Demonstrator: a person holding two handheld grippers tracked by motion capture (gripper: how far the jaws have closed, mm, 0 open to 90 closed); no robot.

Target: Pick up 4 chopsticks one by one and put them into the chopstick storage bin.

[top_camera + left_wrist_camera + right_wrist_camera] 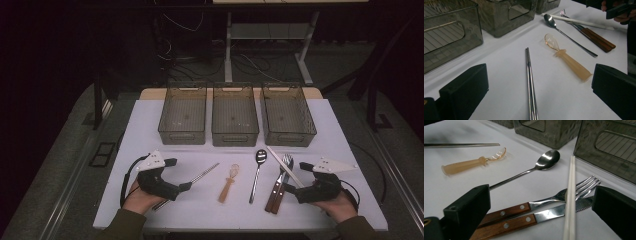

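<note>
Cutlery lies in a row on the white table (pixel 150 125): steel chopsticks (pixel 192 179), an amber plastic spoon (pixel 228 184), a steel spoon (pixel 257 174), a wooden-handled fork and knife (pixel 278 186), and white chopsticks (pixel 284 165) laid across them. My left gripper (pixel 180 174) rests low at the near end of the steel chopsticks (pixel 531 85), open, with the pair lying between its jaws, untouched. My right gripper (pixel 297 177) is open too, its jaws either side of the fork (pixel 564 195), the knife (pixel 541 216) and the white chopsticks (pixel 570 202).
Three grey see-through bins stand side by side behind the cutlery: left (pixel 182 134), middle (pixel 235 136), right (pixel 289 136). Nothing sizeable shows inside them. The table's front edge runs just under my hands. Dark floor and a desk frame lie beyond.
</note>
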